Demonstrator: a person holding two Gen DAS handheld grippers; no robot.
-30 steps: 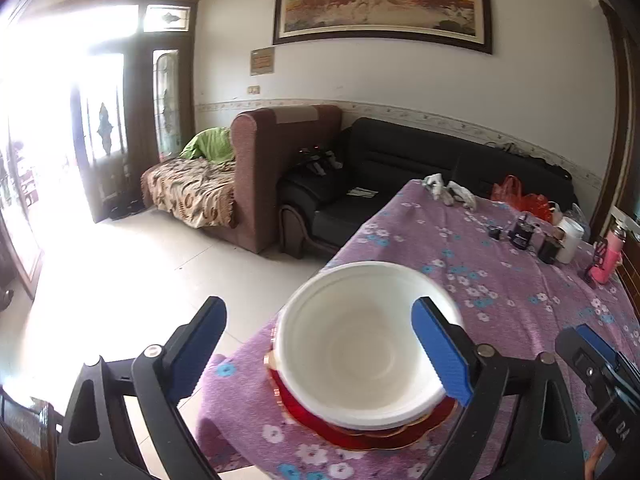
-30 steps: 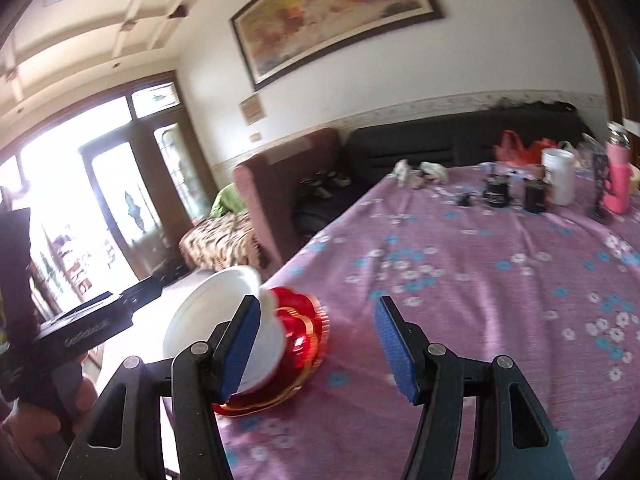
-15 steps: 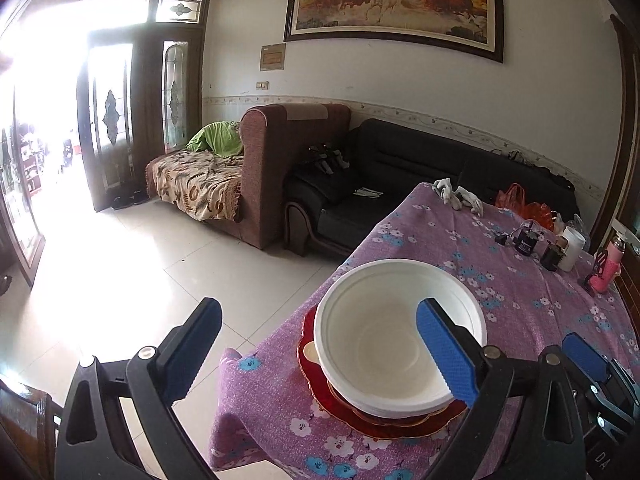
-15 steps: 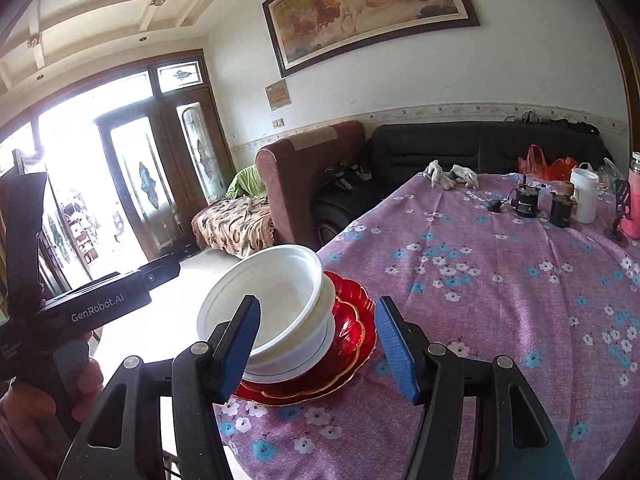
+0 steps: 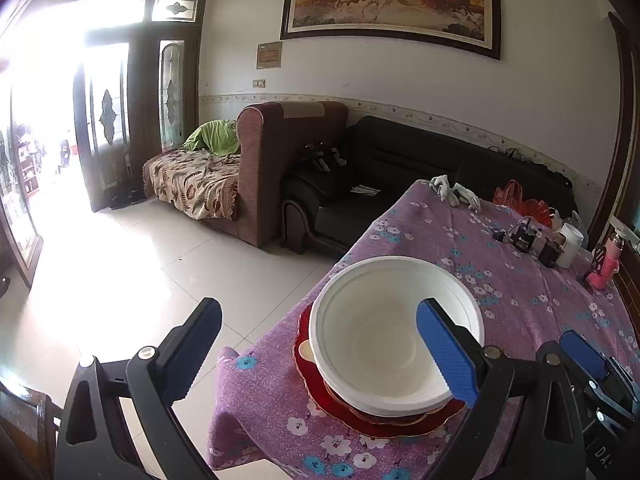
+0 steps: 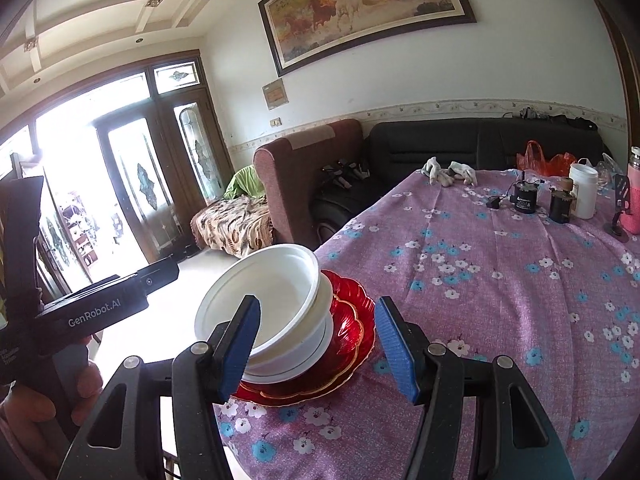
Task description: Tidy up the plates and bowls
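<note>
A stack of white bowls (image 5: 384, 344) sits on red scalloped plates (image 5: 360, 420) at the near corner of the purple flowered table (image 5: 500, 272). The top bowl is tilted. My left gripper (image 5: 320, 356) is open and empty, just before the stack, its right finger in front of the bowl. In the right wrist view the bowls (image 6: 276, 304) lean left on the red plates (image 6: 344, 344). My right gripper (image 6: 316, 344) is open and empty, close in front of the stack, not touching it.
At the table's far end stand a white jar (image 6: 583, 190), dark small containers (image 6: 525, 198), a pink bottle (image 6: 634, 208), gloves (image 6: 448, 172) and an orange bag (image 6: 540, 160). Sofas (image 5: 380, 176) and tiled floor (image 5: 140, 280) lie left of the table edge.
Both grippers have drawn back from the stack and risen a little. The top bowl, tilted steeply a second ago, has settled lower on the stack.
</note>
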